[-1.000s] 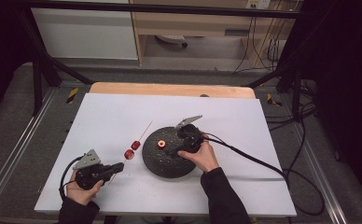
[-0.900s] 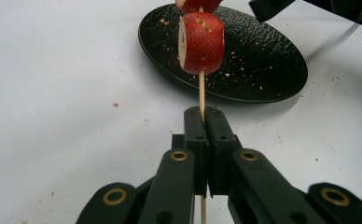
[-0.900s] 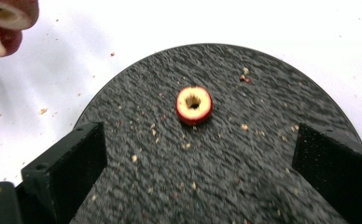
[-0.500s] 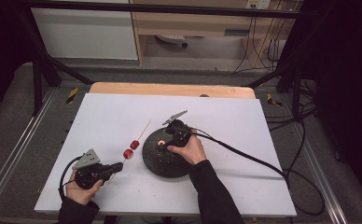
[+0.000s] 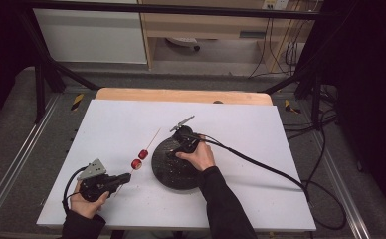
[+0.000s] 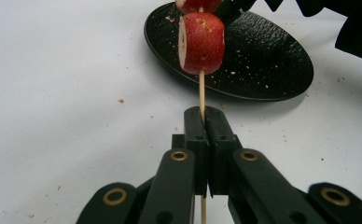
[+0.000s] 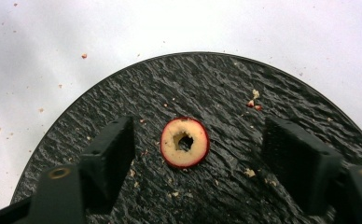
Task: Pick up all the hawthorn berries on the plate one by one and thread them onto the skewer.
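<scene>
Seen from above at a white table (image 5: 260, 124): left gripper (image 5: 124, 178), held in the left hand (image 5: 84, 204) near the table's front left corner, clamped tight on a thin wooden skewer (image 6: 201, 93) threaded with two red fruit slices (image 5: 140, 159). In the left gripper view, jaws pressed together around the stick, nearest slice (image 6: 201, 43) just above them, in front of the black plate's (image 6: 272, 65) rim. Right gripper (image 7: 198, 156), in the right hand (image 5: 198, 157), poised over the plate's (image 5: 173, 172) far side, jaws spread wide. Between them, flat on the textured black plate (image 7: 244, 88), a cored red-skinned slice (image 7: 184, 142), untouched. Crumbs scattered across plate and table.
</scene>
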`<state>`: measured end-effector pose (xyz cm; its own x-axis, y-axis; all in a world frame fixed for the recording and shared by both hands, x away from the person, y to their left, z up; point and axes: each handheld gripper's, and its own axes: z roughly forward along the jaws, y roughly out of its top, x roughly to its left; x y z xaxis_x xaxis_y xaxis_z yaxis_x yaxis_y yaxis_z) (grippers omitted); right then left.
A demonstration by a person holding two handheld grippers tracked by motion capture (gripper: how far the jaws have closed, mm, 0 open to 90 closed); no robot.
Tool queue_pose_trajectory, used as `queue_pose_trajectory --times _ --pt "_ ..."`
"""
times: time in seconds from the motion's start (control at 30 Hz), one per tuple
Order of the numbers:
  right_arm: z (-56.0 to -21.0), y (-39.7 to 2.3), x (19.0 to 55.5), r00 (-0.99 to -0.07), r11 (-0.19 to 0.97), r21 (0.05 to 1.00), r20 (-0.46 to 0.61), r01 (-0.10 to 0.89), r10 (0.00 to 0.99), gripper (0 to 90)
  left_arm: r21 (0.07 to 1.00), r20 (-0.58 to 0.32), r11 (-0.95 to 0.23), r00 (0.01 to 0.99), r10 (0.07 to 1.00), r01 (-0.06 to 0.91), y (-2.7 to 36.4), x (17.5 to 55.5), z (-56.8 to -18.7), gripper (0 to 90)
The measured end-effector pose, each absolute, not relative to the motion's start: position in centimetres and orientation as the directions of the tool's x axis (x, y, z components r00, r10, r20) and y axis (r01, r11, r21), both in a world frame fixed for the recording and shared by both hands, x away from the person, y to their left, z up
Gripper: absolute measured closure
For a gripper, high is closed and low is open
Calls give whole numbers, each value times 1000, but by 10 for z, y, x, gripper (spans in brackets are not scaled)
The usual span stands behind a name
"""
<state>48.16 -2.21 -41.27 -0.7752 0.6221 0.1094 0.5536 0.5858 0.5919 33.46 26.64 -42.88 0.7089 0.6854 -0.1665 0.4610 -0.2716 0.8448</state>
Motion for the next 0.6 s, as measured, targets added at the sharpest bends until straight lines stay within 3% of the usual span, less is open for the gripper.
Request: queue_pose_trajectory --times 0.6 --pt "-416 -16 490 -774 603 535 167 592 611 543 845 -165 -275 711 683 459 266 334 -429 886"
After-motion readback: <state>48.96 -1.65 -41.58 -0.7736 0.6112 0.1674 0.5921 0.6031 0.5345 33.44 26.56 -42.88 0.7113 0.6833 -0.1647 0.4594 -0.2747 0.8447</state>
